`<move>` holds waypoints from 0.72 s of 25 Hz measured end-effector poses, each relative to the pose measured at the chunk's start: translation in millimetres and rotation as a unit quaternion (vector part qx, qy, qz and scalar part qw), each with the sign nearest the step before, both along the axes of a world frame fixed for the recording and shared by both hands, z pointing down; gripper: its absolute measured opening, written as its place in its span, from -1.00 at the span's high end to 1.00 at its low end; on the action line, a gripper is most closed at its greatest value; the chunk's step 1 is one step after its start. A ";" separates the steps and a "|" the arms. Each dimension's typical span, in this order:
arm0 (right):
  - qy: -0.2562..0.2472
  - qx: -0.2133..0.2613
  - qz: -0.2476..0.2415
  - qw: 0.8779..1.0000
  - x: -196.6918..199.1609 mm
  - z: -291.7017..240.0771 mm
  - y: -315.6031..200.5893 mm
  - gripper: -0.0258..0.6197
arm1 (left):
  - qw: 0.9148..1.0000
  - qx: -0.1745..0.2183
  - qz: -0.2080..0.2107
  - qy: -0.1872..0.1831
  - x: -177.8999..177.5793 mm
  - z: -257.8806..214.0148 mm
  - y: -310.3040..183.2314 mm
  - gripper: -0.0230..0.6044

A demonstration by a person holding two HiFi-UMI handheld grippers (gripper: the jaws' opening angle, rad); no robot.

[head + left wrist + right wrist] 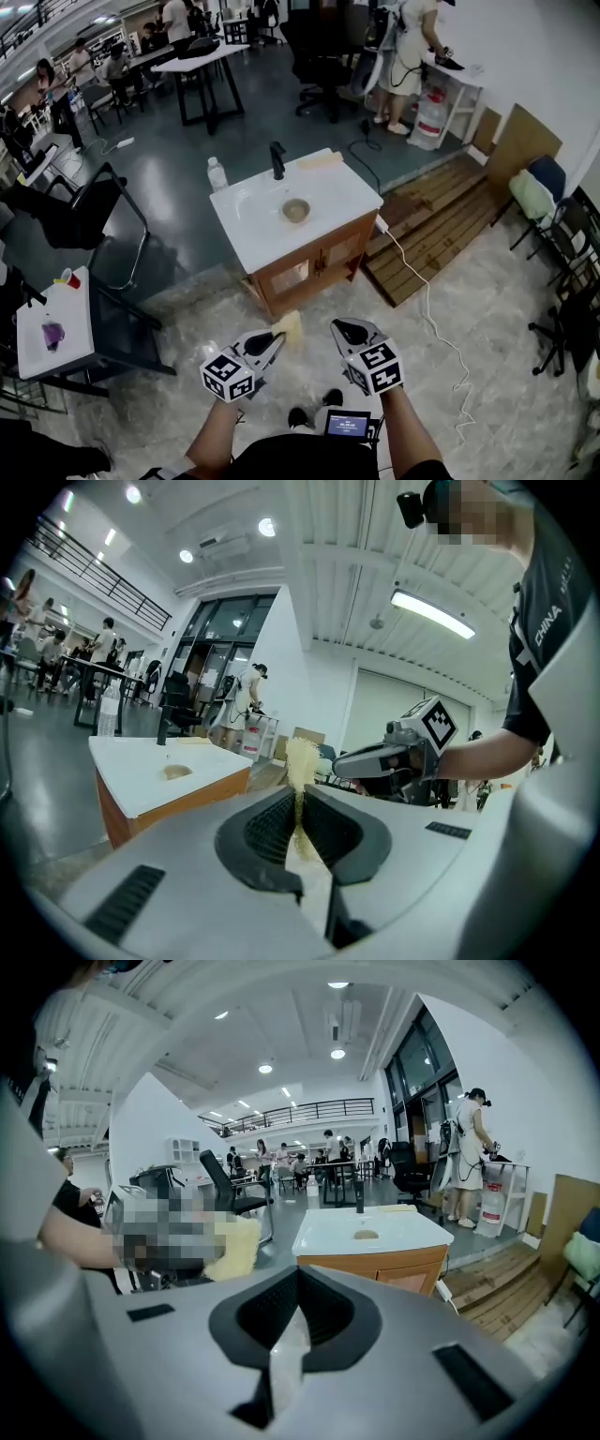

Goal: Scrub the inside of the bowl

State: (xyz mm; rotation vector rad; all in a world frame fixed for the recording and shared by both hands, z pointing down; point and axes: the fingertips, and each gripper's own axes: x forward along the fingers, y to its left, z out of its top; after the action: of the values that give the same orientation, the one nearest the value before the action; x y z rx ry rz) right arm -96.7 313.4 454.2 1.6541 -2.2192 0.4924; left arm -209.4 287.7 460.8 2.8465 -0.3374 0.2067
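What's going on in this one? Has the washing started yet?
A person holds a tool in each hand and stands on the floor, well short of a white sink cabinet. The left tool is clamped on a yellow scrub pad. The right tool is shut with nothing in it. The bowl sits in the basin in front of the black faucet, and neither tool is near it. Scrubbing has not begun.
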 end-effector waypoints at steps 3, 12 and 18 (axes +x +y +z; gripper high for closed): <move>-0.004 -0.006 -0.004 1.000 4.5 7.8 -15.5 0.90 | 1.000 -0.010 -0.001 0.008 6.6 3.5 -17.0 0.87; -0.025 0.002 -0.025 0.999 41.0 12.8 -87.4 0.89 | 1.000 -0.001 -0.021 -0.011 44.3 4.2 -83.4 0.87; -0.031 0.006 -0.049 0.998 80.1 11.1 -136.0 0.90 | 0.999 0.004 -0.045 -0.013 85.8 -3.8 -131.5 0.87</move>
State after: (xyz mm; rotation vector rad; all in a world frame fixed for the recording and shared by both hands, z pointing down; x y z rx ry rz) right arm -16.6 177.4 465.3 1.5459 -2.3404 0.5116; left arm -123.6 156.2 457.0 2.8309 -0.4707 0.2262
